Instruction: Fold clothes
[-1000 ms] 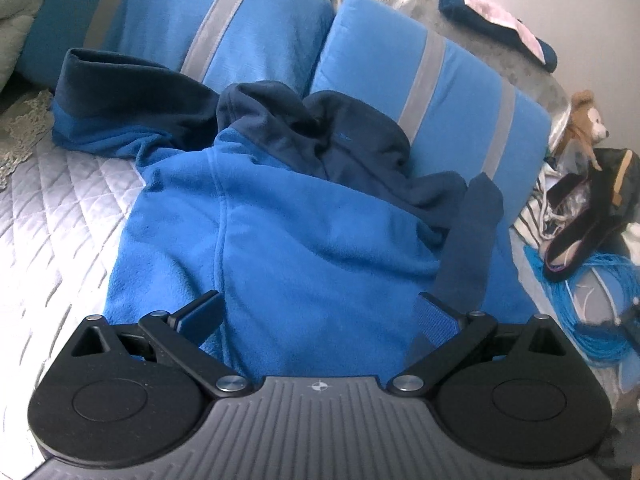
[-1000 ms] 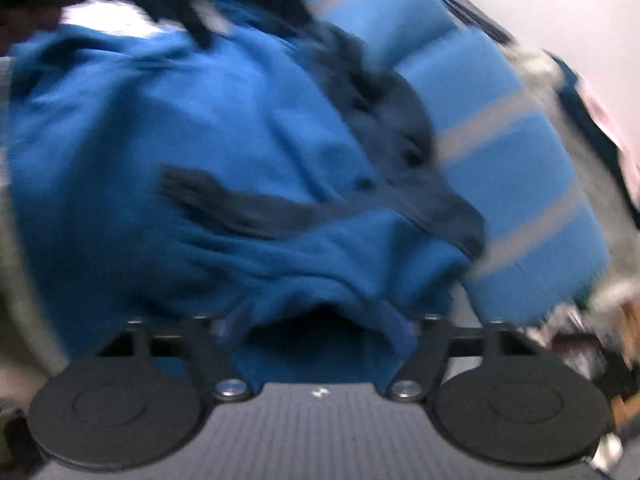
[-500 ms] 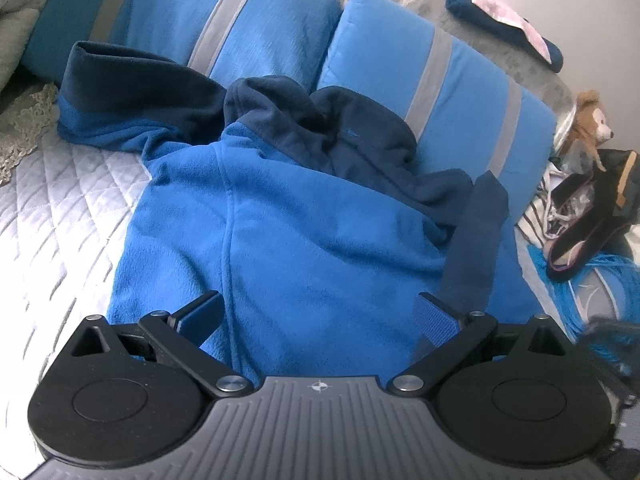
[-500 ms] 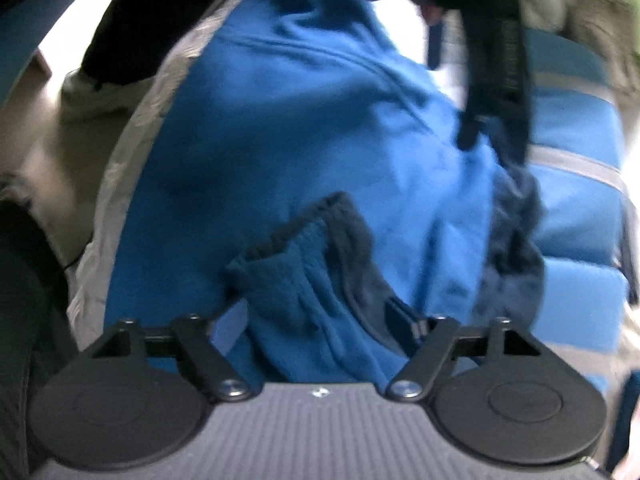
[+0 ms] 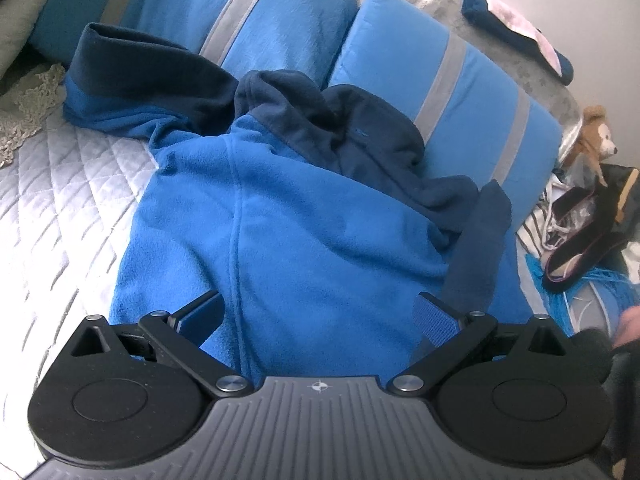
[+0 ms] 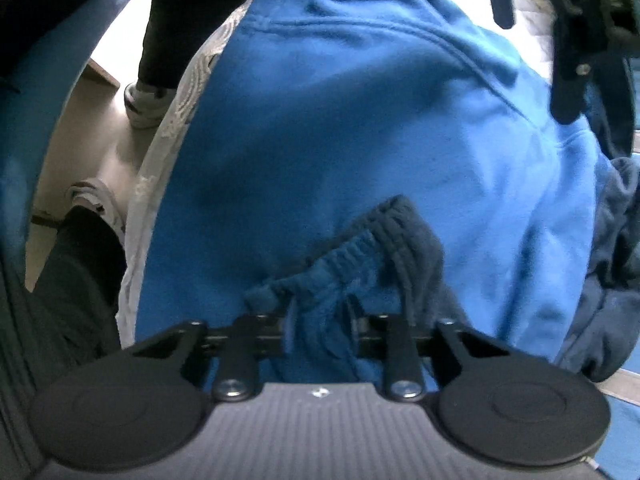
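A blue fleece jacket (image 5: 304,232) with a navy collar (image 5: 352,128) lies spread on the bed, one navy-cuffed sleeve (image 5: 132,80) stretched to the back left. My left gripper (image 5: 320,316) is open just above the jacket's lower body, holding nothing. In the right wrist view the jacket (image 6: 360,120) fills the frame. My right gripper (image 6: 320,320) is shut on the jacket's other sleeve near its navy cuff (image 6: 400,240), bunched between the jaws over the jacket body.
Two blue pillows with grey stripes (image 5: 440,92) lean at the back. A white quilted bedspread (image 5: 60,208) lies to the left. Clutter, a teddy bear (image 5: 596,132) and blue cord (image 5: 592,288) sit at the right. The person's legs and shoes (image 6: 148,96) stand by the bed edge.
My right gripper has closed on the sleeve and carried it across over the jacket body. My left gripper has stayed open and shifted slightly.
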Available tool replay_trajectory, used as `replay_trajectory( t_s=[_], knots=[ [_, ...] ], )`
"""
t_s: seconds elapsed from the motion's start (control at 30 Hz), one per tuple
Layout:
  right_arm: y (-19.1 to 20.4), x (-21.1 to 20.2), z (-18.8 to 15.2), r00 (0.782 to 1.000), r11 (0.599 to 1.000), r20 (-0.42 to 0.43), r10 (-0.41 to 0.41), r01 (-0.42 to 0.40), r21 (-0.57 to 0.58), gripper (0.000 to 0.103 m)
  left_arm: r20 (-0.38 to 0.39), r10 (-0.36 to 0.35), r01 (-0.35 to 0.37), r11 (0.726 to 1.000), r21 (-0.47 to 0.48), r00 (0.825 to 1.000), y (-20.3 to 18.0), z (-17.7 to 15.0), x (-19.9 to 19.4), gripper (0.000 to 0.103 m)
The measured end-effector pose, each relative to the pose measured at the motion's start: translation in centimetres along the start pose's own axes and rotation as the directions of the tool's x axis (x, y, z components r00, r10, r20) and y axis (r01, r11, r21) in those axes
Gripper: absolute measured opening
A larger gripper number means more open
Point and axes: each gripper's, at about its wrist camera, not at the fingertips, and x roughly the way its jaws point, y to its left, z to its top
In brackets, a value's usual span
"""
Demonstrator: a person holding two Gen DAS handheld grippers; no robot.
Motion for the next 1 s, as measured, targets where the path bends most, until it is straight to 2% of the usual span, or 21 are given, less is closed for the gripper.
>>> replay_trajectory(
  t_s=[0.07, 0.2, 0.27, 0.4, 0.47, 0.53, 0.6, 0.67, 0.73, 0.9, 1.0],
  knots=[
    [-1.1, -1.2, -0.2, 0.996, 0.995, 0.051, -0.079, 0.075, 0.072, 0.001, 0.003, -0.005, 0.005, 1.0, 0.001, 1.0, 0.0, 0.0, 0.0, 0.103],
    [-3.2, -4.0, -0.7, 0.969, 0.96, 0.127, -0.213, 0.184, 0.211, 0.001, 0.02, 0.001, -0.001, 1.0, -0.003, 1.0, 0.1, 0.1, -0.2, 0.103],
    [-3.4, -4.9, -0.9, 0.963, 0.952, 0.137, -0.231, 0.195, 0.234, 0.001, 0.019, 0.01, -0.01, 1.0, -0.011, 1.0, 0.2, 0.1, -0.1, 0.103],
    [-2.2, -5.0, -1.5, 0.966, 0.959, 0.116, -0.23, 0.205, 0.198, 0.006, 0.013, 0.023, -0.022, 1.0, -0.011, 1.0, 0.2, 0.0, 0.1, 0.103],
    [-1.8, -4.5, -1.8, 0.969, 0.962, 0.105, -0.226, 0.204, 0.184, 0.021, 0.011, 0.023, -0.023, 1.0, -0.007, 1.0, 0.2, 0.0, 0.1, 0.103],
    [-1.4, -4.0, -2.0, 0.971, 0.965, 0.093, -0.22, 0.202, 0.17, 0.026, 0.011, 0.022, -0.022, 1.0, -0.002, 1.0, 0.1, 0.0, 0.1, 0.103],
    [-0.8, -3.4, -2.1, 0.974, 0.969, 0.082, -0.214, 0.201, 0.144, 0.037, 0.009, 0.021, -0.021, 1.0, 0.0, 1.0, 0.1, -0.1, 0.2, 0.103],
    [-0.2, -3.0, -2.2, 0.977, 0.975, 0.07, -0.203, 0.195, 0.105, 0.057, 0.006, 0.022, -0.022, 1.0, -0.001, 1.0, 0.1, -0.1, 0.2, 0.103],
    [0.4, -2.7, -2.2, 0.981, 0.982, 0.062, -0.181, 0.177, 0.065, 0.061, 0.004, 0.022, -0.022, 1.0, -0.001, 1.0, 0.1, -0.1, 0.3, 0.103],
    [0.5, -2.2, -2.1, 0.99, 0.991, 0.042, -0.132, 0.131, 0.029, 0.057, -0.002, 0.023, -0.023, 1.0, -0.002, 1.0, 0.1, -0.1, 0.4, 0.103],
    [0.6, -1.8, -2.0, 0.994, 0.994, 0.025, -0.111, 0.111, 0.001, 0.042, -0.006, 0.024, -0.024, 1.0, -0.003, 1.0, 0.1, -0.1, 0.5, 0.103]
  ],
)
